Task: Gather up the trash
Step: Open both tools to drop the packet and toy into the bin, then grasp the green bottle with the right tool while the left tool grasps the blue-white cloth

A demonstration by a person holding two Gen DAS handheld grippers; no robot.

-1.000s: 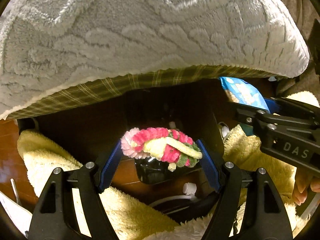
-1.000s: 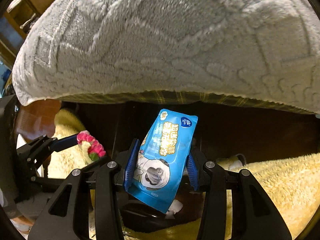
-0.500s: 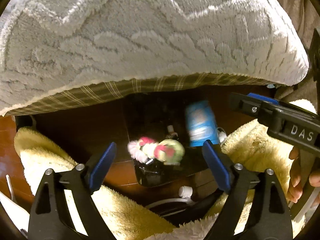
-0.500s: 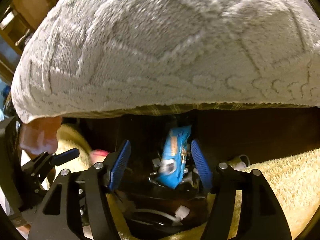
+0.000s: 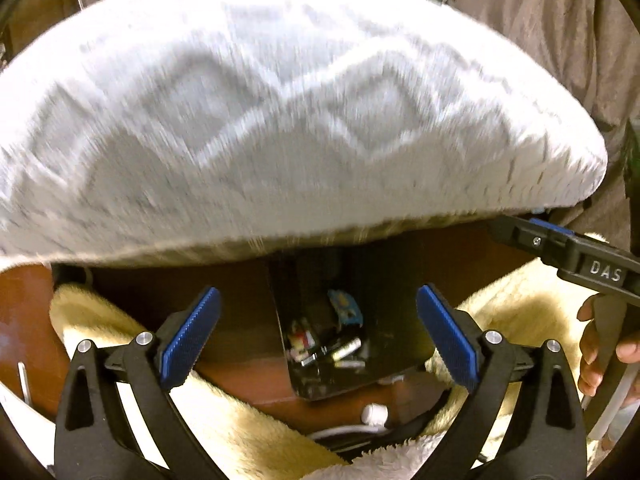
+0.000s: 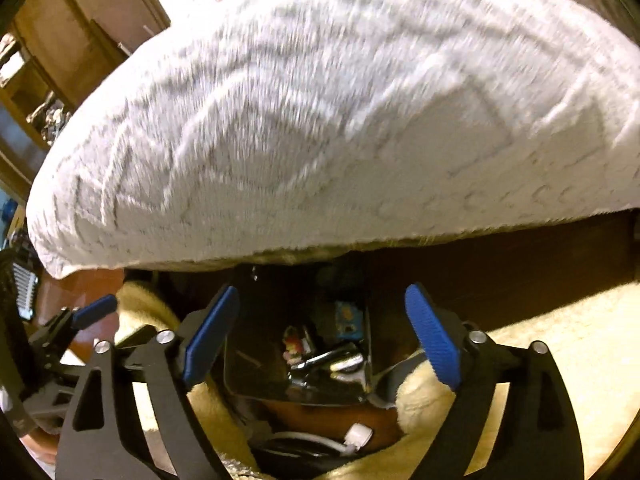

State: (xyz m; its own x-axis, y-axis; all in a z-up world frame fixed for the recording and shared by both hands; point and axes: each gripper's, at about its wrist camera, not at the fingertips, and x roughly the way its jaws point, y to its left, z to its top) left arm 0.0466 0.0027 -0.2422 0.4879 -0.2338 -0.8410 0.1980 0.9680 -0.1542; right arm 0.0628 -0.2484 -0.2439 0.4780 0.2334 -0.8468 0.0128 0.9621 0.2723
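A black trash bin (image 5: pixel 400 364) stands on the floor below a grey-covered bed edge; it also shows in the right wrist view (image 6: pixel 256 376). Inside lie the blue packet (image 5: pixel 345 309), also visible from the right (image 6: pixel 349 322), the pink and green fluffy ring (image 5: pixel 301 339), seen from the right too (image 6: pixel 294 345), and some metallic scraps. My left gripper (image 5: pixel 318 334) is open and empty above the bin. My right gripper (image 6: pixel 322 332) is open and empty above it too, and its finger shows at the right edge of the left wrist view (image 5: pixel 568 252).
A grey textured blanket (image 5: pixel 280 120) overhangs the bed above the bin. Cream fleece (image 5: pixel 520 320) lies on both sides of the bin on the brown floor. A white cable plug (image 5: pixel 374 414) lies just in front of the bin.
Both grippers opened. The fluffy ring dropped from the left one and the blue packet from the right one into the bin. Both grippers then rose.
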